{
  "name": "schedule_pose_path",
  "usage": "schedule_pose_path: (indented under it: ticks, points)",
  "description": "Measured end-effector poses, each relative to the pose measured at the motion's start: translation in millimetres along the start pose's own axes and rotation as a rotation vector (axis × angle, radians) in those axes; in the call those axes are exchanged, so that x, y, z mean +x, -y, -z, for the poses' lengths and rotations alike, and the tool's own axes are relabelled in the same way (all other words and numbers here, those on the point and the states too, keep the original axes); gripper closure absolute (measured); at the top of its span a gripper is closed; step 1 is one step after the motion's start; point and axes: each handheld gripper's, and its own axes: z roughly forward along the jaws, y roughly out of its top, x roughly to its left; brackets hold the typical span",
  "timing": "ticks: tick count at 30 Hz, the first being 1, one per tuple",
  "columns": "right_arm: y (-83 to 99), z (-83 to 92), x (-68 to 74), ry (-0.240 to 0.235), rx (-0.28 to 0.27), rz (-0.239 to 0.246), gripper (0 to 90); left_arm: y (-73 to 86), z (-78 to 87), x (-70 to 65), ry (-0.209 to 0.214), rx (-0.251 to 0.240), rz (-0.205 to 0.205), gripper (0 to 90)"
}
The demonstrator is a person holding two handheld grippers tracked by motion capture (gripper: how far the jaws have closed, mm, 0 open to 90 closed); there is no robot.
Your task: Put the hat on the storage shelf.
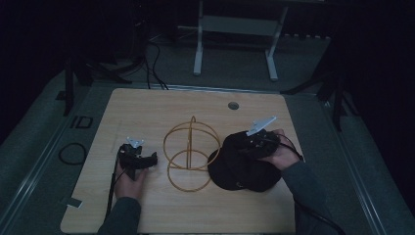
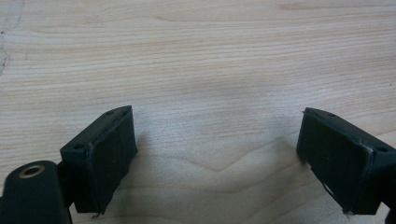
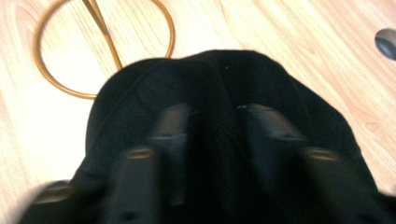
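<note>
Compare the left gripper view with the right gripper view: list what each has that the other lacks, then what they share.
Left gripper view alone: the left tongs, jaws wide apart with nothing between them, over bare wood.

Right gripper view alone: a black cap with a fold of its fabric pinched between the right tongs, part of a gold wire stand beyond it, and a round hole in the board at the right edge.

Both: the light wooden tabletop and a pair of black jaws rising from the bottom.
</note>
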Motion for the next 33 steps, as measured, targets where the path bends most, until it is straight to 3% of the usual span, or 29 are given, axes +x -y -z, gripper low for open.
schedule_pose_path:
  ticks: [3, 6, 7, 15, 16, 22, 25, 28, 33]
  points:
    - [-3.6, -7.0, 0.9, 0.032, 0.017, 0.008, 22.4, 0.0, 0.0, 0.0, 0.000, 0.000, 0.000, 11.5]
    - [-7.2, -13.0, -1.1, 0.050, 0.039, 0.002, 13.9, 0.0, 0.0, 0.2, 0.000, 0.000, -0.002, 11.5]
    - [-8.3, -14.6, -2.4, 0.062, 0.047, 0.001, 13.7, 0.0, 0.0, 0.1, 0.000, 0.000, -0.001, 11.4]
    - [-6.7, -27.2, -8.3, -0.008, 0.140, -0.032, 14.2, 0.0, 0.0, 0.1, 0.000, 0.000, -0.001, 11.5]
    - [-5.9, -27.8, -8.0, -0.011, 0.145, -0.033, 16.8, 0.0, 0.0, 0.1, 0.000, 0.000, -0.001, 11.5]
    - [-4.4, -27.6, -7.5, -0.020, 0.175, -0.022, 55.6, 0.0, 0.1, 0.1, 0.000, 0.000, -0.001, 11.5]
    - [-5.4, -28.8, -6.7, -0.028, 0.201, -0.007, 68.9, 0.0, 0.1, 0.1, 0.000, 0.000, -0.001, 11.5]
    - [-7.7, -29.7, -5.6, -0.044, 0.220, -0.003, 80.0, 0.0, 0.1, 0.1, 0.000, 0.000, -0.001, 11.5]
    - [-11.1, -30.3, -5.1, -0.057, 0.233, 0.005, 84.8, 0.0, 0.0, 0.1, 0.000, 0.000, -0.001, 11.5]
